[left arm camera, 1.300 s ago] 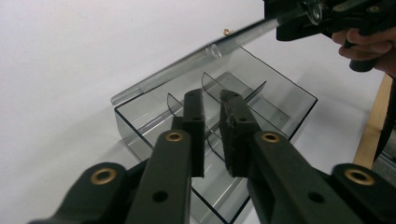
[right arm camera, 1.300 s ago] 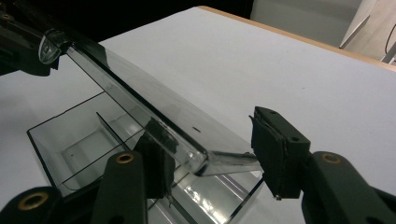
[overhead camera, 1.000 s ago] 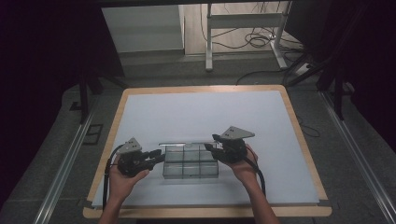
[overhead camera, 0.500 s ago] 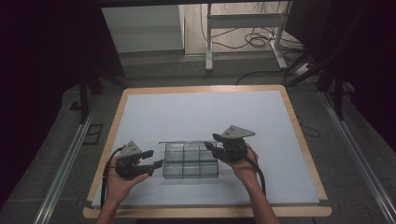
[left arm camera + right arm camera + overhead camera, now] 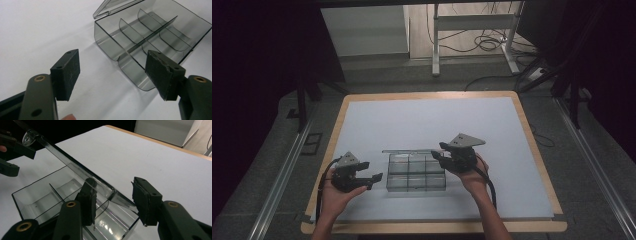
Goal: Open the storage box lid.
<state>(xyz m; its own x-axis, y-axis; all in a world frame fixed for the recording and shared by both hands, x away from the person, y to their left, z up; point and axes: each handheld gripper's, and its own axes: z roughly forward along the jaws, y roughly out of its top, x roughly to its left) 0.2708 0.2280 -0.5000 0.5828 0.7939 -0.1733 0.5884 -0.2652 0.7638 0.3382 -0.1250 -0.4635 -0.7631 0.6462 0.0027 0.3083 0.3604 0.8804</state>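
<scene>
A clear smoky plastic box (image 5: 416,173) with several compartments lies on the white table top (image 5: 427,117), its lid (image 5: 407,151) standing up along the far side. My left gripper (image 5: 375,177) sits just left of the box, apart from it. In the left gripper view its jaws (image 5: 112,72) have just been opening and stand wide with nothing between them, and the box (image 5: 150,32) lies ahead. My right gripper (image 5: 438,154) is at the box's far right corner. It (image 5: 116,202) straddles the lid's (image 5: 62,157) end, one finger (image 5: 88,200) inside the box, the other pad (image 5: 143,200) clear of the lid.
The table has a wooden rim (image 5: 537,150). Metal rails (image 5: 282,170) run along both sides on the grey floor. Desk legs and cables (image 5: 482,42) lie beyond the far edge. Bare white surface spreads behind and to the right of the box.
My left gripper has drawn back to the left, away from the box's left end, and its jaws have spread. The right gripper and the box have stayed put.
</scene>
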